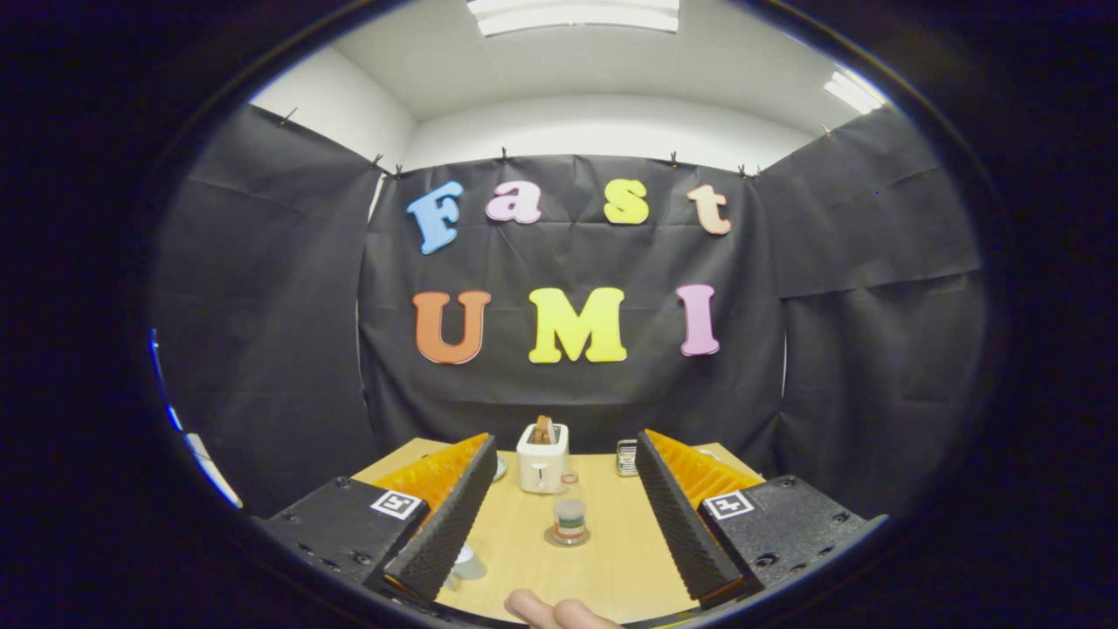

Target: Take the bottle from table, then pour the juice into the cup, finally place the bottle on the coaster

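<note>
In the gripper view, I am holding the gripper (pixel 559 533) with its fingers wide apart and empty, low in the frame. Between them, in the lower centre, the bottle (pixel 569 515) is standing upright on a round coaster (pixel 568 537) on the table (pixel 611 559). A clear cup (pixel 465 559) is sitting at lower left, beside the left finger. A toaster (pixel 542 458) is standing behind the bottle. My fingertips (pixel 559 611) are showing at the bottom. Risk, as I am judging it: closing off-centre could be tipping the bottle; swinging left could be knocking the cup.

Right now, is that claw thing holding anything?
Gripper: open, holding nothing; the bottle stands on the table ahead, between its fingers.
</note>
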A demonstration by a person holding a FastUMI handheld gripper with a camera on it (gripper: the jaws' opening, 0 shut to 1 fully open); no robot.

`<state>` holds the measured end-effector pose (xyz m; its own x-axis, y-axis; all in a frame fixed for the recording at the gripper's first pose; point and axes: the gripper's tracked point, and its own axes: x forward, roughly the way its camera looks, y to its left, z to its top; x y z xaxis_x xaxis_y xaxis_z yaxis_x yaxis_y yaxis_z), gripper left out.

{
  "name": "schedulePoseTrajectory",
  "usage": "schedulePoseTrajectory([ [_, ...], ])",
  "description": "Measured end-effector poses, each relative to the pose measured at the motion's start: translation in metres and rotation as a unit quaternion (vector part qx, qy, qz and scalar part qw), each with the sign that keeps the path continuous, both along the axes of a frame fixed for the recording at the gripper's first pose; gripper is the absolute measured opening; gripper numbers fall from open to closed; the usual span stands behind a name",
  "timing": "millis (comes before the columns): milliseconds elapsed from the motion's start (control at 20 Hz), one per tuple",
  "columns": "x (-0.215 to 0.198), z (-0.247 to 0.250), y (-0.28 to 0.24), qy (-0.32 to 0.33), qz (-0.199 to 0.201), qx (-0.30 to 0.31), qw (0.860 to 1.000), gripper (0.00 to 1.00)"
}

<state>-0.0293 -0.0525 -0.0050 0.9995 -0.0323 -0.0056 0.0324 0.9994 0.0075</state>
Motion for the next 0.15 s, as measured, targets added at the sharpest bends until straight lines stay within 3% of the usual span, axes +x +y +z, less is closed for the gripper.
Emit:
schedulePoseTrajectory([
  [150,0.0009,-0.0026,-0.0035,0.003,-0.015,-0.002,1.0,1.0],
])
